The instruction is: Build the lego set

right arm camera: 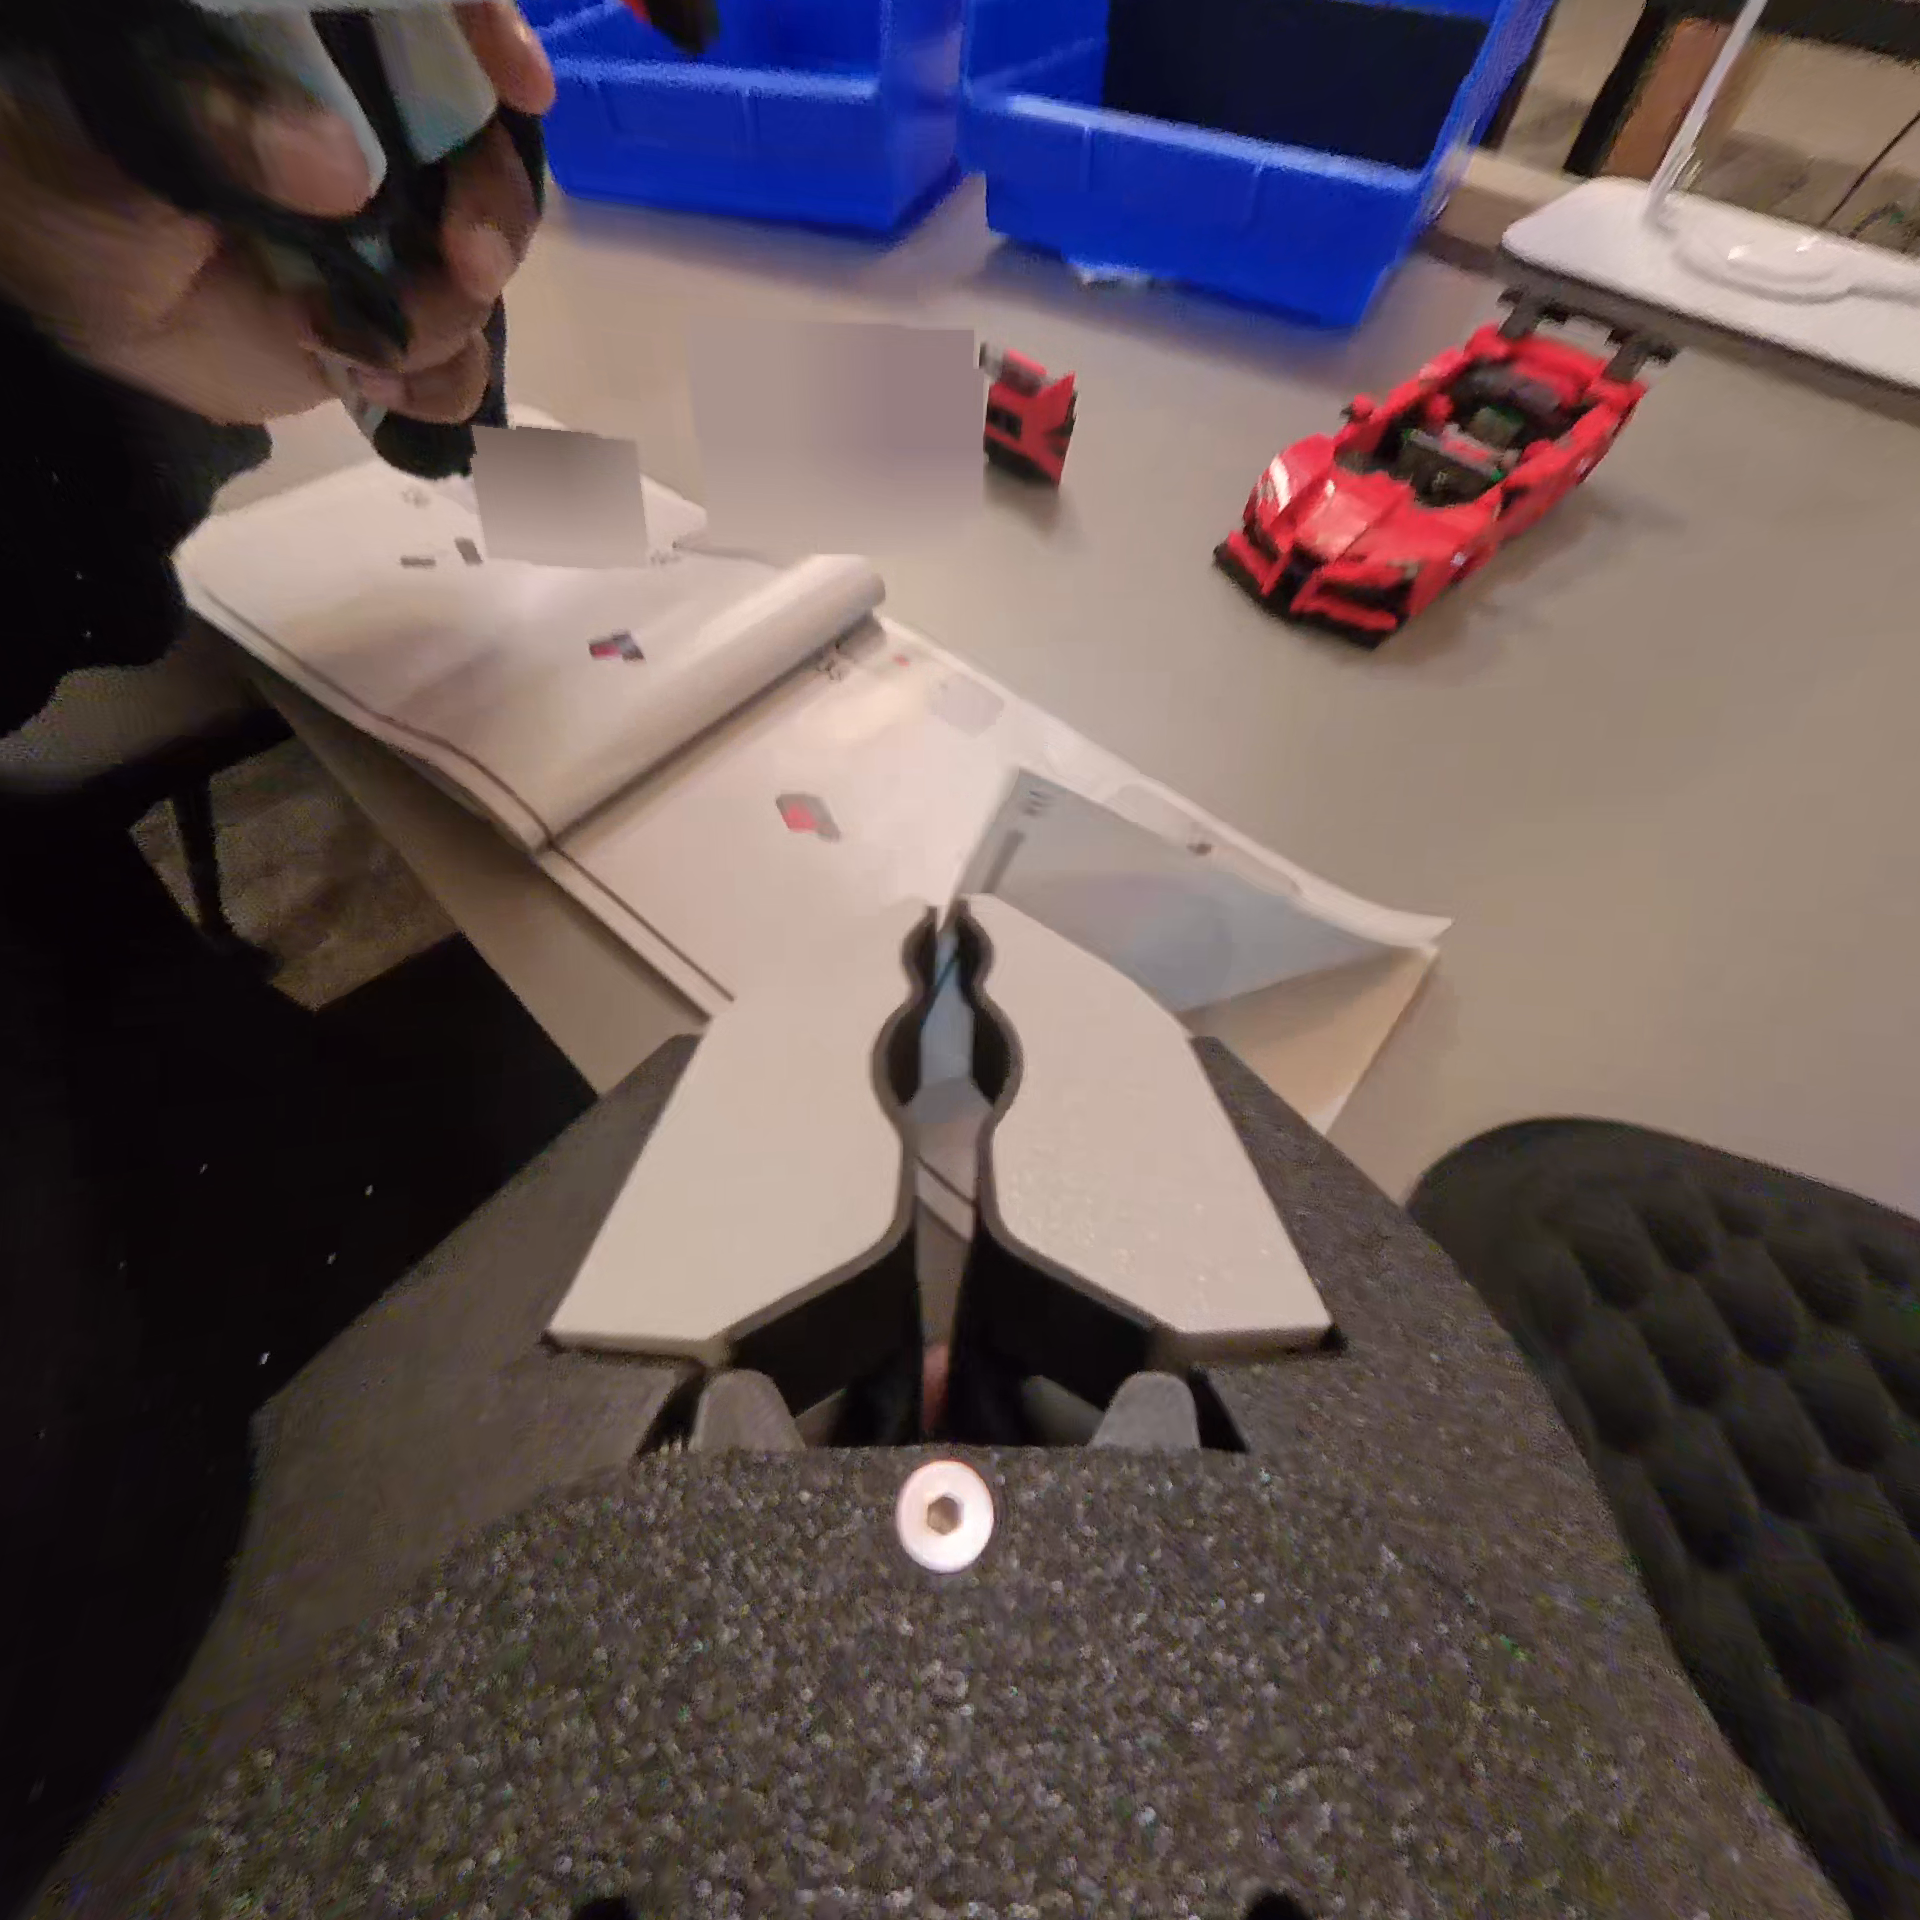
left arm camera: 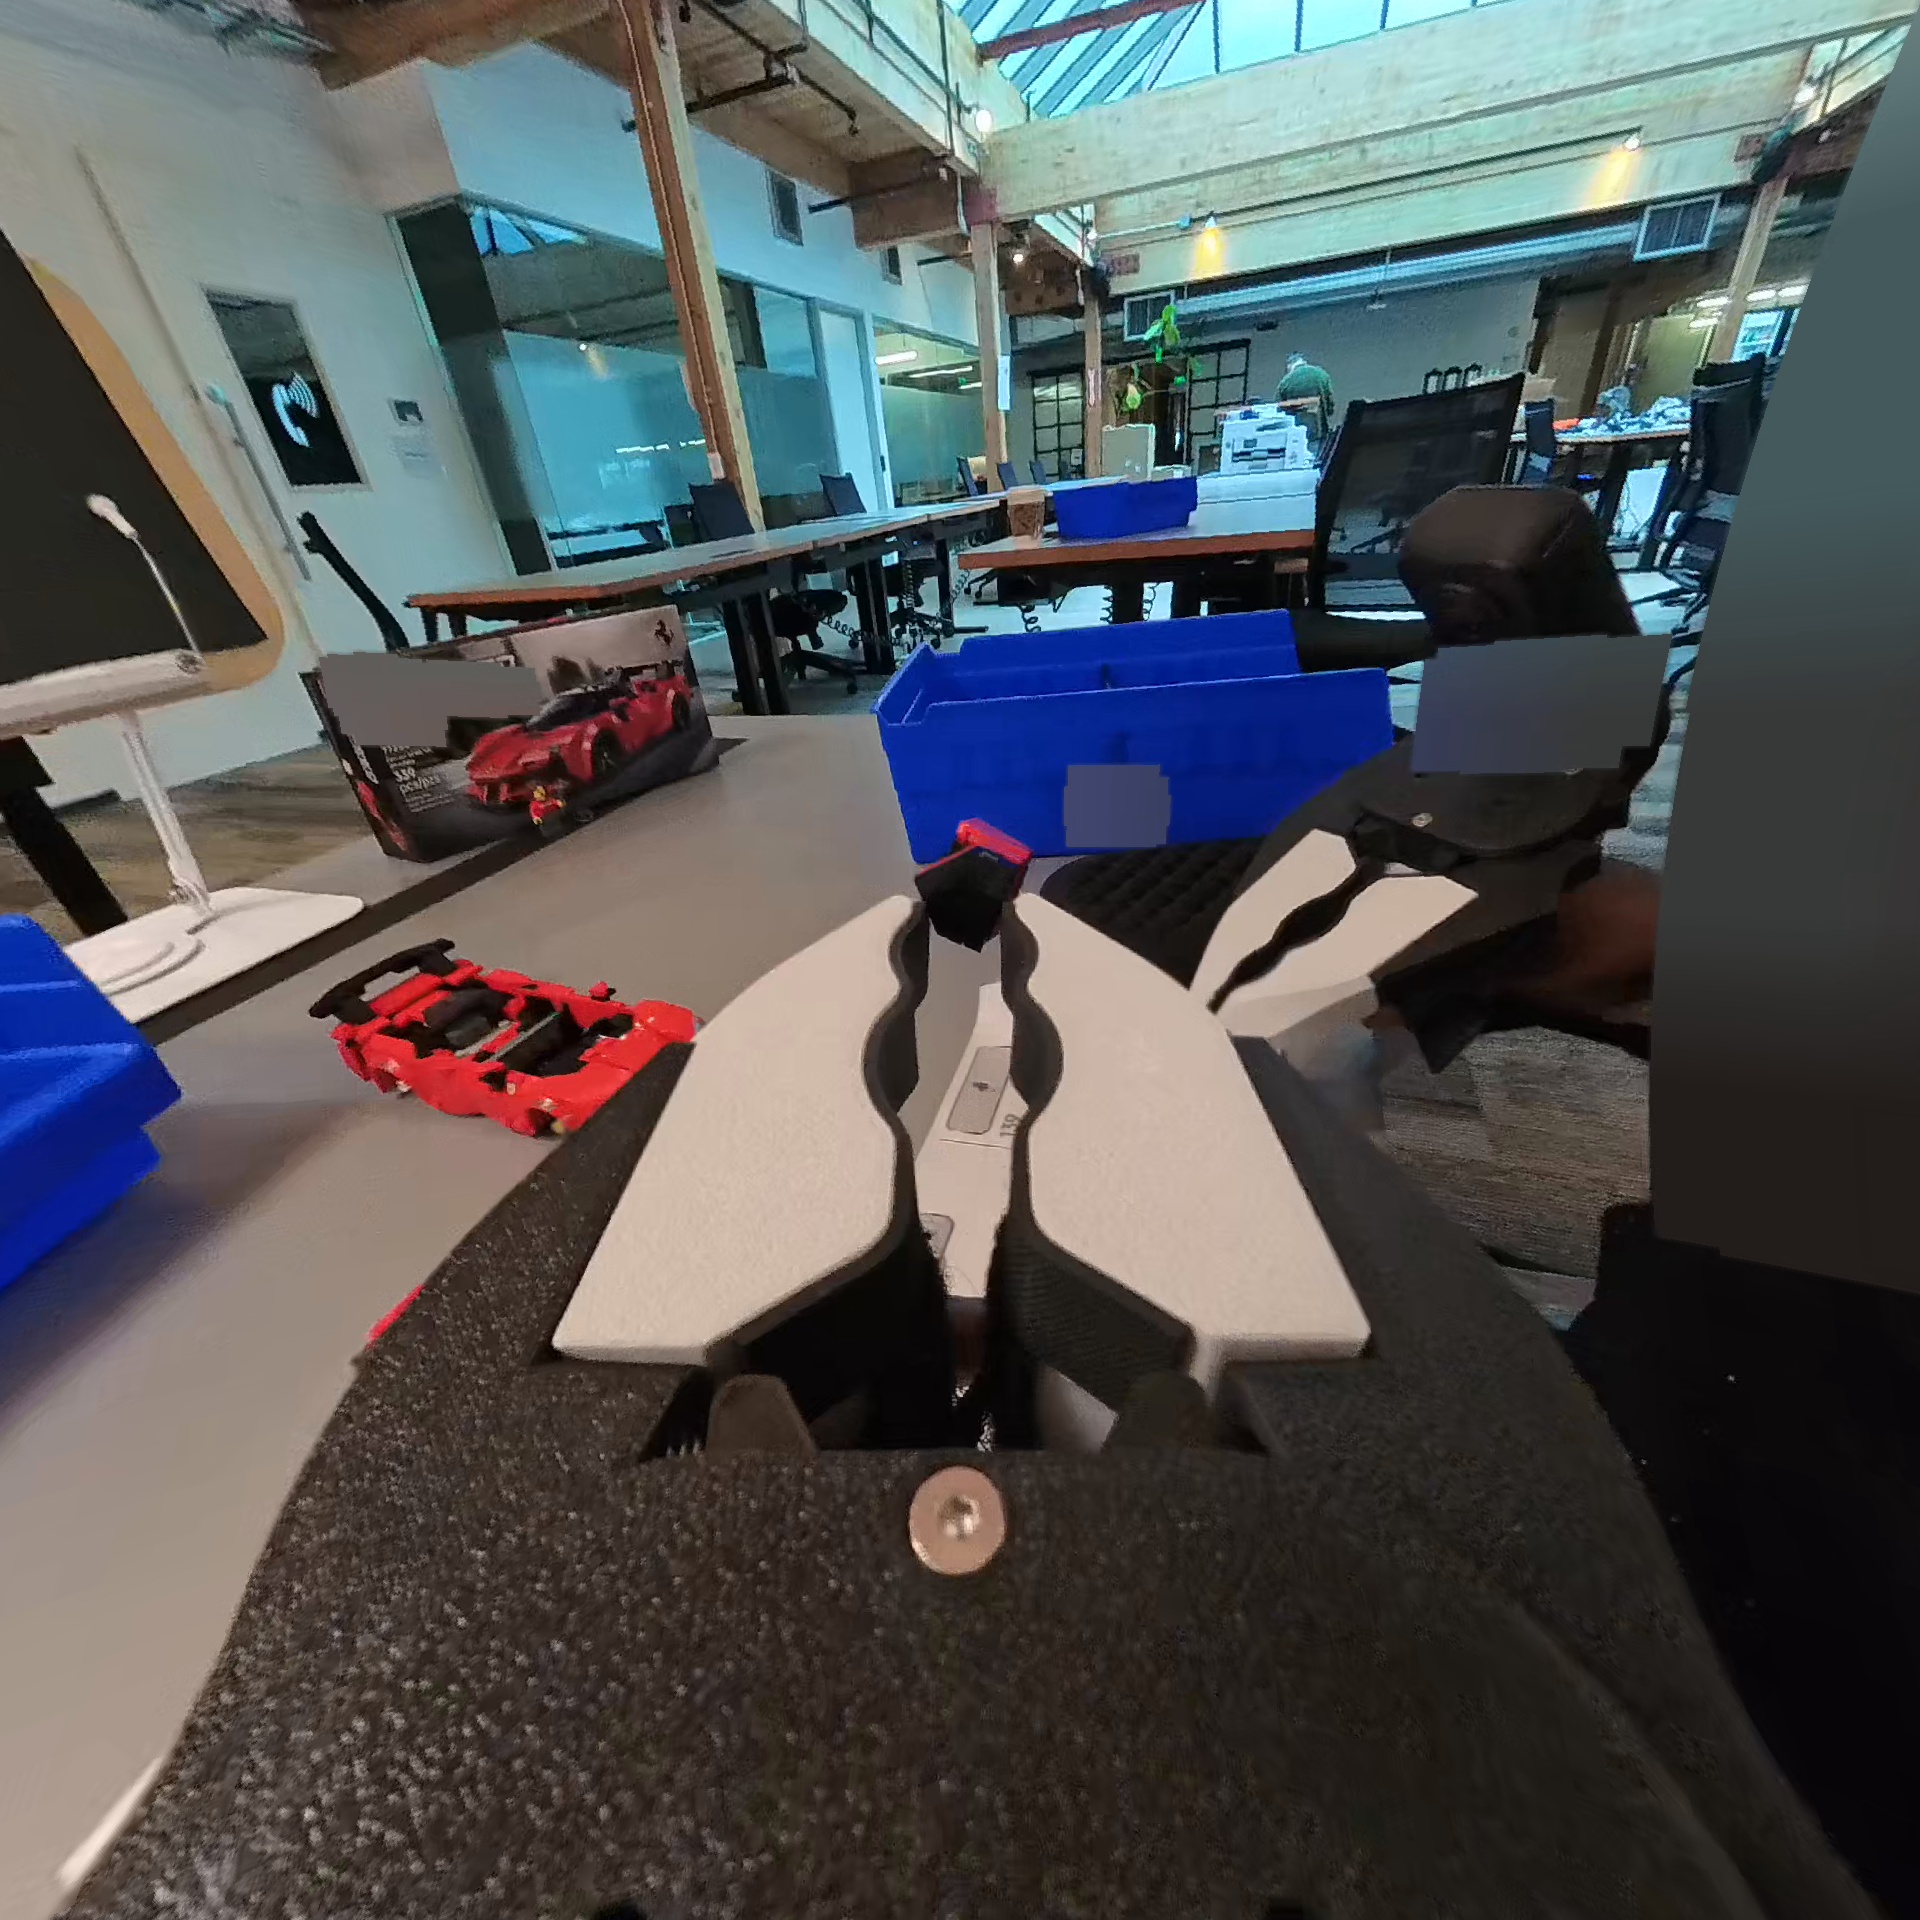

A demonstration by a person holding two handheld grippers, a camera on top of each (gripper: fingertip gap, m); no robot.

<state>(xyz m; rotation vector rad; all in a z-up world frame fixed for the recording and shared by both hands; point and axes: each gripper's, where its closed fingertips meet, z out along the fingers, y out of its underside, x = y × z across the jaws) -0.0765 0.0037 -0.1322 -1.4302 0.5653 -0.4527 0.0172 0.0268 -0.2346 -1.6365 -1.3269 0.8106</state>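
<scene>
A: Start close. What has the left hand-held gripper (left arm camera: 961, 920) got?

B: Its tips are pinching a small black-and-red piece (left arm camera: 975, 878), lifted above the desk (left arm camera: 727, 831) over the booklet (right arm camera: 644, 665).

A: And the right hand-held gripper (right arm camera: 951, 920)?

B: Pressed nearly together on a page of the booklet, which lifts between its fingers. It sits at the near desk edge, beside a black chair (right arm camera: 1714, 1403).

A: Where is the car (right arm camera: 1423, 499)?

B: On the desk, farther in. From the left gripper it lies down and to the left; from the right one, ahead and to the right. Its long axis runs slantwise, nose toward the near edge, black rear wing toward the white stand base (right arm camera: 1714, 260). I judge the left gripper the one to act, since it already carries the piece (the right is busy with paper).

A: Anything in between?

B: A small red sub-build (right arm camera: 1029, 426) stands on the desk between booklet and car, apart from both. Bare desk lies around the car on its near side.

A: And beyond?

B: Blue bins (right arm camera: 1195, 177) along the far side and the stand base close behind the wing, so room is tighter there. The set's box (left arm camera: 520, 727) stands farther back.
</scene>
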